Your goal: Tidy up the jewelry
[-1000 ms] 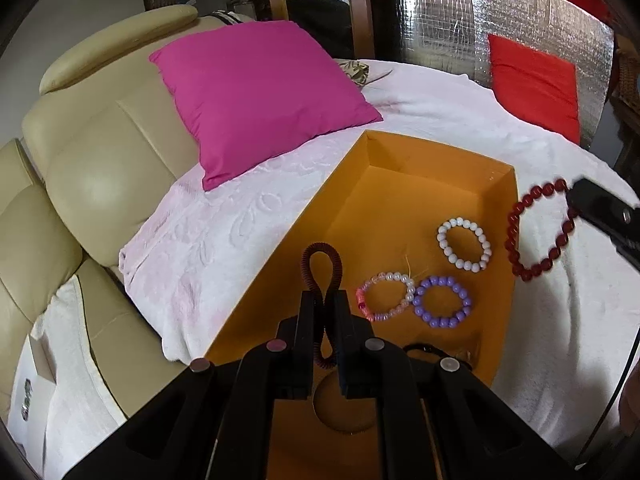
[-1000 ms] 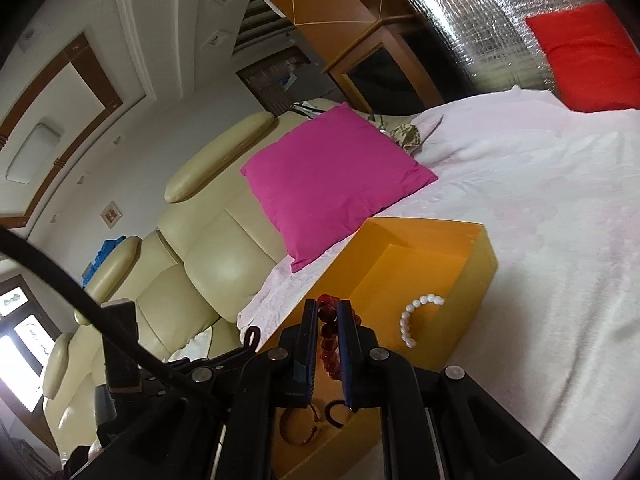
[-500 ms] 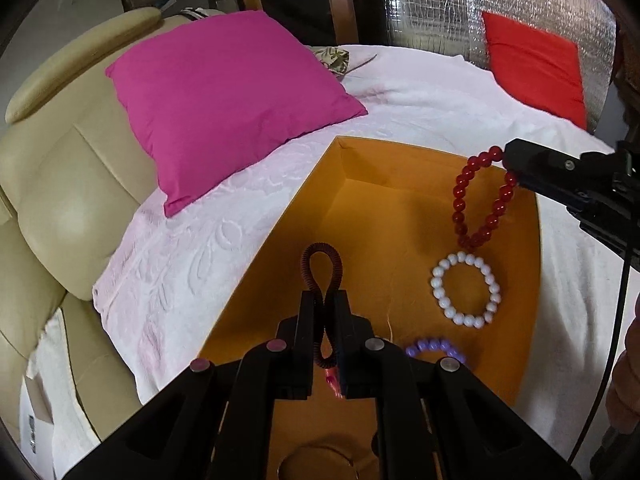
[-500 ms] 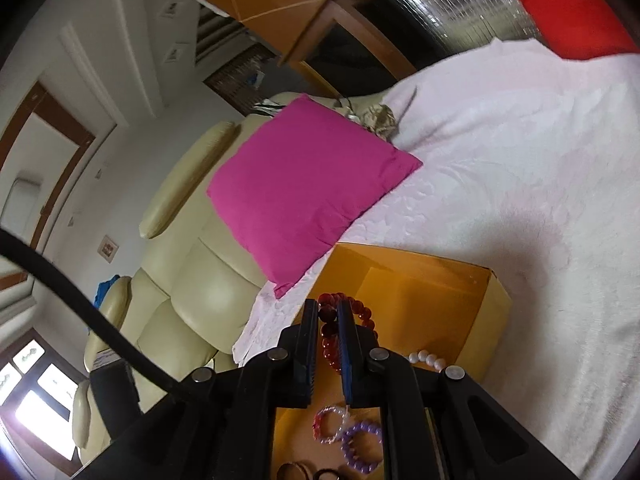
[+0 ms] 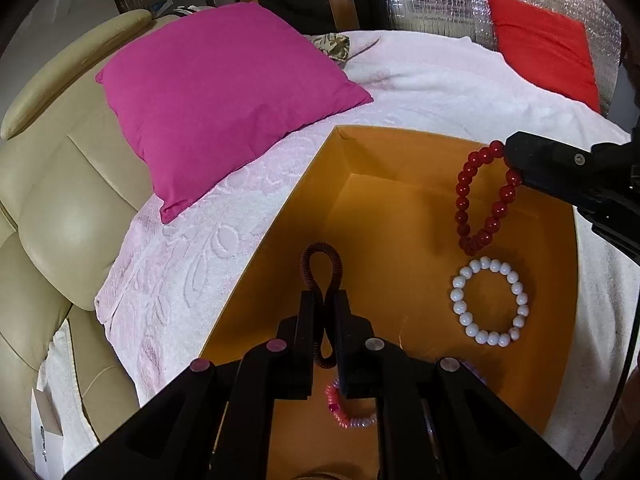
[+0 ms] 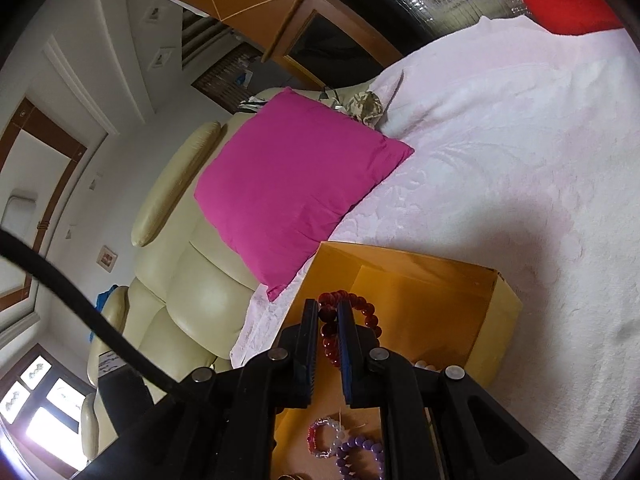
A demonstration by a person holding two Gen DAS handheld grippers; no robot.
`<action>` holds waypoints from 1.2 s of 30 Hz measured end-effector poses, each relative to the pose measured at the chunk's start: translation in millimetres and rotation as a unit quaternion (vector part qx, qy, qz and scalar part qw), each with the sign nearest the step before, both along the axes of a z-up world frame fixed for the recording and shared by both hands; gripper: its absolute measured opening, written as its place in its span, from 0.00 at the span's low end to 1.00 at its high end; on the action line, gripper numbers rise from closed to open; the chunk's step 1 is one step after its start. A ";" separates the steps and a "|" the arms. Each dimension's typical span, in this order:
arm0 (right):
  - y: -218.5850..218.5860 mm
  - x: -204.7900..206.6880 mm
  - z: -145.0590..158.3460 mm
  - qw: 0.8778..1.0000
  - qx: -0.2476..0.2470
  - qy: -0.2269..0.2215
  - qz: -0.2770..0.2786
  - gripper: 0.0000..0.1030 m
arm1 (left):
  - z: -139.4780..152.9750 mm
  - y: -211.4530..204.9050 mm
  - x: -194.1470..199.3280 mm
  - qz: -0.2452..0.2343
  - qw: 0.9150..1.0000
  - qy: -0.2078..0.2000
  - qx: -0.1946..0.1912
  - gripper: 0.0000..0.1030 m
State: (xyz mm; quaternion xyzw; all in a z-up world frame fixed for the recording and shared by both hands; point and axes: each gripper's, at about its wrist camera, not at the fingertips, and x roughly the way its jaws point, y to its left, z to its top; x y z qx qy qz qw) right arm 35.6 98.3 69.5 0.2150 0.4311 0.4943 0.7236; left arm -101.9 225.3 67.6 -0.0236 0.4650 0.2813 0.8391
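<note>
Both grippers are matte black, with round silver screws and black cables.

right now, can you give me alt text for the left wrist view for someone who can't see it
The left hand-held gripper pinches a dark red coiled band above an orange box on a pink-white blanket. At right, the right hand-held gripper dangles a red bead bracelet over the box, just above a white bead bracelet.

Inside the orange box (image 5: 400, 160), the far left floor is bare, open to entry from above. The right side is crowded: a white bead bracelet (image 5: 489, 302) lies there, and a red bead bracelet (image 5: 482, 194) hangs over it from the right gripper (image 5: 516, 156). A magenta pillow (image 5: 224, 100) borders the box's left.
</note>
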 end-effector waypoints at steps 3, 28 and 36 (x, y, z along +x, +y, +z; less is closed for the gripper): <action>1.1 1.9 -4.2 1.000 -0.003 0.004 -0.003 0.10 | -4.3 1.6 5.3 0.001 1.000 0.006 0.000 0.09; -19.8 3.5 0.9 0.999 0.000 0.026 -0.019 0.16 | 19.0 -12.1 -4.3 0.011 0.999 -0.006 0.040 0.61; -53.8 -25.5 23.7 0.999 -0.025 -0.014 -0.035 0.44 | 68.1 -30.9 -49.6 0.019 0.996 -0.060 0.057 0.78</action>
